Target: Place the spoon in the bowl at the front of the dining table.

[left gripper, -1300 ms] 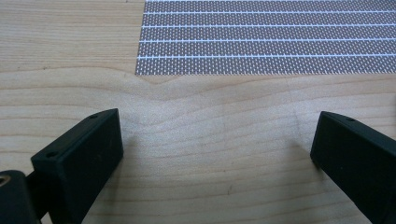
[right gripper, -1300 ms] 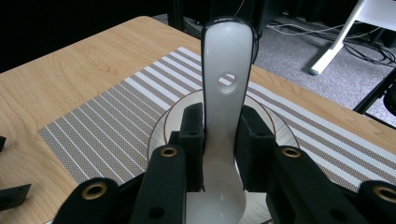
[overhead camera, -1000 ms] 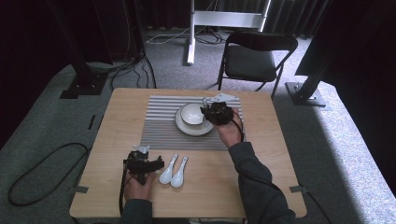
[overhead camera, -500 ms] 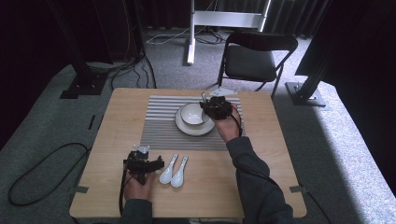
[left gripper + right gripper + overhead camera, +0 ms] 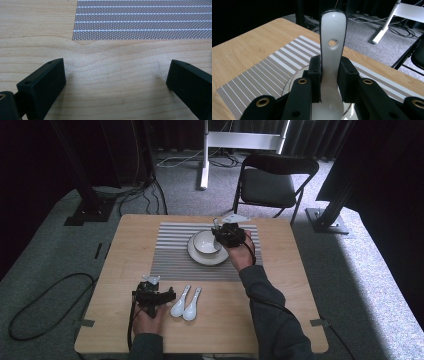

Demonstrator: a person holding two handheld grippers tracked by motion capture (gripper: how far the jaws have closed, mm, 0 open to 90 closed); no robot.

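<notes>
High view: right gripper sits over the far-right edge of the bowl, which stands on a plate on the striped mat, mid-table. Left gripper rests near the front edge of the table, just left of two white spoons lying side by side on bare wood, below the mat. Left gripper view: jaws wide apart, nothing between them, bare wood under them and the near edge of the mat ahead; it is idle. Right gripper view: jaws closed on the handle of a third spoon, pads clamped low on the handle, near where it widens; the handle sticks up with its hanging hole clear above the pads. The scoop end points down into the bowl, with the plate rim just visible under it; cannot tell if the scoop touches the bowl bottom yet. My read: the step is placing this spoon into the bowl. To do it well: lower until the scoop seats on the bowl floor, tilt so the handle leans on the rim, then open slowly. The spoon looks glazed, so it is likely slick and could slide or clink if dropped from height. Keep sideways force off the bowl, as it only sits loose on the plate. Back straight out along the handle so the pads don't drag it. Then the left gripper could take the nearer spoon.
</notes>
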